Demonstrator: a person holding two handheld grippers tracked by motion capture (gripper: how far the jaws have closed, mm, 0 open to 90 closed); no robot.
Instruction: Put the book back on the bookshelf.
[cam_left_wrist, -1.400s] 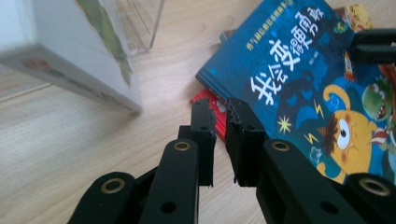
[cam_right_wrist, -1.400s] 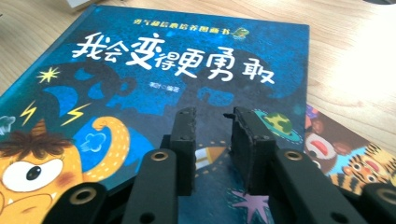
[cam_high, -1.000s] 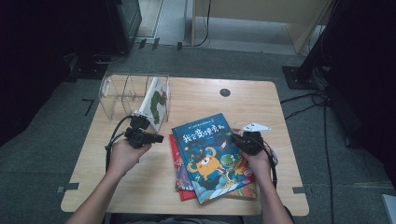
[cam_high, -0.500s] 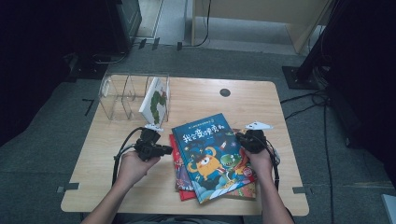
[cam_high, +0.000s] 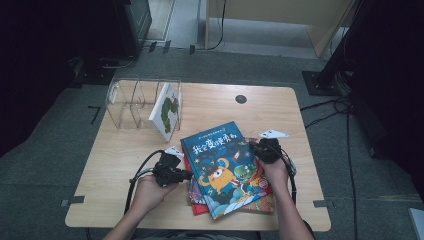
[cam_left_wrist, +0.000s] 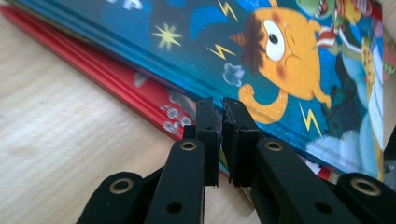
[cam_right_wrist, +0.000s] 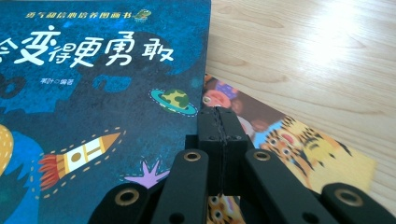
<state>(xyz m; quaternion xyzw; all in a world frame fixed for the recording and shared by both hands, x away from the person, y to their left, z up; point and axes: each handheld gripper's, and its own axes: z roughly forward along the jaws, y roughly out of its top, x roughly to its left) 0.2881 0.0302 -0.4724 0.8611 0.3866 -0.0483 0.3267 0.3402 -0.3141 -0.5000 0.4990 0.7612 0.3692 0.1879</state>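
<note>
With both jaws pinched nearly shut on nothing, the left hand-held gripper (cam_left_wrist: 220, 135) and right hand-held gripper (cam_right_wrist: 219, 140) crowd the blue book (cam_high: 225, 167) atop the stack on the table (cam_high: 280, 107), and a nudge could skew it.

Both forearms come in from table's near edge. Left hand (cam_high: 150, 187) holds left gripper (cam_left_wrist: 221, 116) near front-left, jaws almost together, thin gap, pointing right. Right hand (cam_high: 275, 170) holds right gripper (cam_right_wrist: 218, 122) right of centre, jaws pressed together.
</note>
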